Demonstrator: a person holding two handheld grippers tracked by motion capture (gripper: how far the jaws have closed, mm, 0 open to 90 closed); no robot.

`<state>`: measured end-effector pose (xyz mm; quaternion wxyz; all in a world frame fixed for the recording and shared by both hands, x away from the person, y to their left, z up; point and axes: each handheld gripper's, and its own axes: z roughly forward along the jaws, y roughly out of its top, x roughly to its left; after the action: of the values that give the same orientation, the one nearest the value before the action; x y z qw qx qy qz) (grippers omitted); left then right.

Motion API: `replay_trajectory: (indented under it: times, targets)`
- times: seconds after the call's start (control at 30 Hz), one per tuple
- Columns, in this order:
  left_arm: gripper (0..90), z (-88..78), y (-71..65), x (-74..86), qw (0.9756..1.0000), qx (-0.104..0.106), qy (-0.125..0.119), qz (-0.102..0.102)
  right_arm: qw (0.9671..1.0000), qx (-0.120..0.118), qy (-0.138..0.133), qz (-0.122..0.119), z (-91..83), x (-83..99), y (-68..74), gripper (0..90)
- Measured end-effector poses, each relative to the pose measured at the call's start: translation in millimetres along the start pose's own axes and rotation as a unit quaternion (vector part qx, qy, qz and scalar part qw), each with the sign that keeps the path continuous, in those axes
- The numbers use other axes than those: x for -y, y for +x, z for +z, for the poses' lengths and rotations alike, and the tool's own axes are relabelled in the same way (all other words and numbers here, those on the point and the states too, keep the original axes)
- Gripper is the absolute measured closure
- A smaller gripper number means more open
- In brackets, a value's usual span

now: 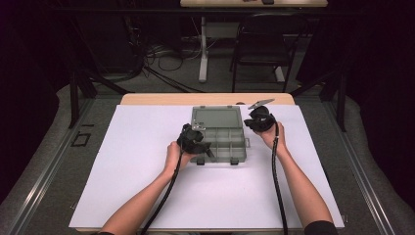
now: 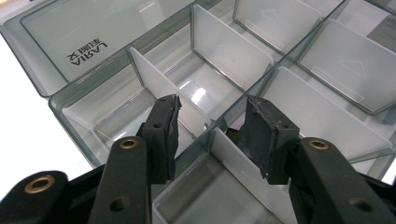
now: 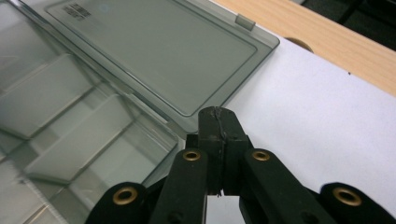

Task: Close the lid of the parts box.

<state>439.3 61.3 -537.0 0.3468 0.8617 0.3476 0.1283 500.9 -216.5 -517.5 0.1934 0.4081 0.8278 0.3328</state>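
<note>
Working at the opened organizer box (image 1: 220,137), lid laid back.
Left gripper (image 2: 212,121) half-open astride a divider (image 2: 238,165), gripping nothing; right gripper (image 3: 218,122) shut, empty. Next: likely pinch divider.

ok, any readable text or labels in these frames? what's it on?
"LARIA" plus two characters too blurred to read: printed upside down on the open lid of the clear compartment box, left gripper view.
Barcode sticker near the lid's corner, right gripper view: too small to read.
Nothing else legible.
</note>
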Motion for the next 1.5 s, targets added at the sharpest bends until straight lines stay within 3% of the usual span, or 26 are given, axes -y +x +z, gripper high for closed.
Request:
replay_trajectory:
  times: [0.37,0.6,1.07,1.5]
  targets:
    - [55.3,0.5,0.0,0.2,1.0000,0.000,-0.002,0.001,0.9993,0.007,0.035,0.010,23.7,6.1,-2.2,90.0]
    - [55.5,0.7,0.0,0.1,1.0000,0.001,-0.001,0.004,0.9984,-0.001,0.054,0.017,33.6,10.1,-3.9,90.0]
    - [57.4,0.6,2.3,0.2,0.9997,0.011,0.002,0.023,0.9982,-0.011,0.053,0.027,35.9,8.8,-8.9,90.0]
    - [57.6,1.7,2.1,0.9,0.9997,0.007,-0.005,0.024,0.9978,-0.006,0.041,0.051,39.6,7.2,-12.8,90.0]
